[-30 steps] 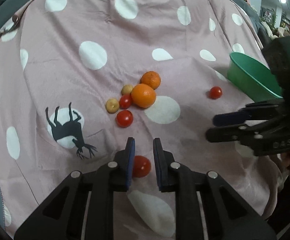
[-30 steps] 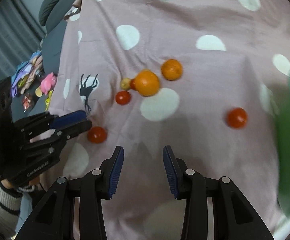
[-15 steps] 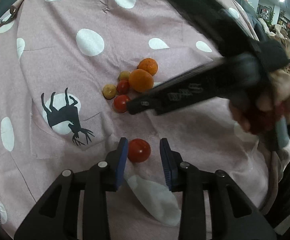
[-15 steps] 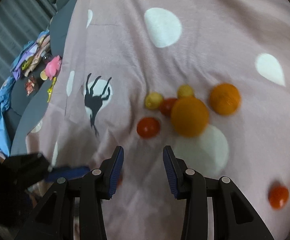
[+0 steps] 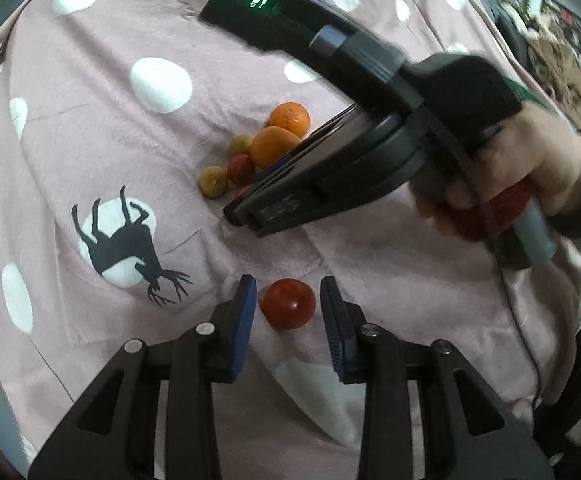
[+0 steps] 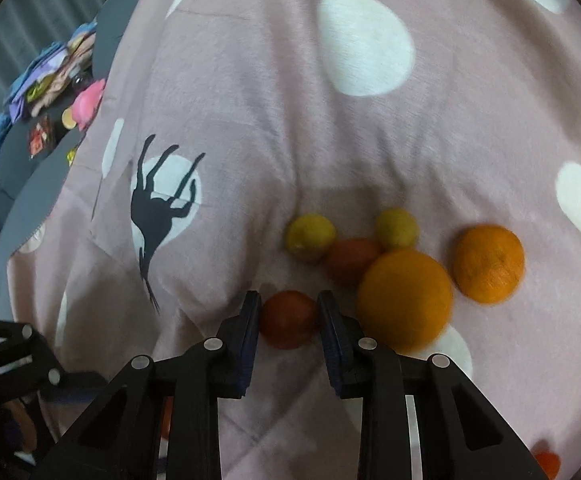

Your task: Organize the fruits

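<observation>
Left tongs (image 5: 288, 302): jaws apart, a red tomato (image 5: 288, 309) lying between the blue pads. A gap shows on each side of the fruit; neither pad presses on it. The tomato rests on the pink spotted blanket (image 5: 90, 128).

Right tongs (image 6: 288, 316): jaws have just been closing, and a second red tomato (image 6: 288, 319) sits between them. Both pads meet its sides, so the tongs are clamped on it. This tomato also lies on the blanket, at the near edge of the fruit cluster.

Cluster, right wrist view: a large orange (image 6: 404, 300) just beside the right pad, a further tomato (image 6: 348, 260) behind it, two small yellow fruits (image 6: 310, 236) beyond that, and a smaller orange (image 6: 488, 264) off to the right. One more red fruit (image 6: 546, 464) shows at the lower right edge.

Differences between views: the left wrist view shows the right tongs from outside, their tips lowered at the cluster and hiding the clamped tomato; it also shows the person's right hand (image 5: 530, 168) wrapped round the handle, with a dark cuff, and a green light lit on the body of the device. The right wrist view shows part of the left device only as a dark shape at lower left, plus coloured clutter (image 6: 50, 92) beyond the blanket edge.

Pose: both tongs point steeply downward at the blanket.
</observation>
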Tool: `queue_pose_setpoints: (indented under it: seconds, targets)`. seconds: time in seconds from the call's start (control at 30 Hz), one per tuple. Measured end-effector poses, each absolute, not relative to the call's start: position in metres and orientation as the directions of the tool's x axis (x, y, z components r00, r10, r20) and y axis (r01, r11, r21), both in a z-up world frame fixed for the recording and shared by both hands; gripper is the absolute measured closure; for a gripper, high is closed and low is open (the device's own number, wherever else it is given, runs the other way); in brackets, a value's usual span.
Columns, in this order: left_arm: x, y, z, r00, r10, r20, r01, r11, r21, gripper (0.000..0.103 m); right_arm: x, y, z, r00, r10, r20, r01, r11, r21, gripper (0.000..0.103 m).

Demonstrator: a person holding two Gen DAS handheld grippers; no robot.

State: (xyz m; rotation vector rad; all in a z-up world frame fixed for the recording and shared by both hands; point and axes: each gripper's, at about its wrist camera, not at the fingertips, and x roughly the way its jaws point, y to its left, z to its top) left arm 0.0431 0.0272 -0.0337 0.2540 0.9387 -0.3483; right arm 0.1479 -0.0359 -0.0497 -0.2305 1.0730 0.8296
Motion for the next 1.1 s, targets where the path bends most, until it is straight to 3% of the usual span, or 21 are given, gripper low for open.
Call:
queue_pose_setpoints:
  seconds: [0.2,0.47,0.6,0.8,1.1]
  targets:
    - [0.048,0.007,-0.042,0.483,-0.124,-0.867,0.541,0.821,0.183,0.068,0.139,-0.075,-0.021,0.26,0.552,-0.792,-0.68,0.688,0.256,0.072]
    - [0.057,-0.013,-0.057,0.472,-0.001,-0.882,0.619,0.713,0.33,0.067,0.126,-0.106,-0.003,0.293,0.605,-0.74,-0.659,0.689,0.303,0.072]
    - [0.063,-0.015,-0.06,0.477,0.036,-0.878,0.628,0.685,0.369,0.075,0.12,-0.114,0.001,0.305,0.627,-0.717,-0.643,0.691,0.33,0.072]
    - [0.056,-0.009,-0.054,0.506,0.003,-0.863,0.587,0.731,0.347,0.075,0.111,-0.126,0.008,0.327,0.641,-0.695,-0.627,0.697,0.348,0.072]
    - [0.033,-0.006,-0.011,0.555,-0.193,-0.809,0.48,0.869,0.122,0.075,0.089,-0.158,0.015,0.37,0.654,-0.66,-0.586,0.716,0.38,0.072]
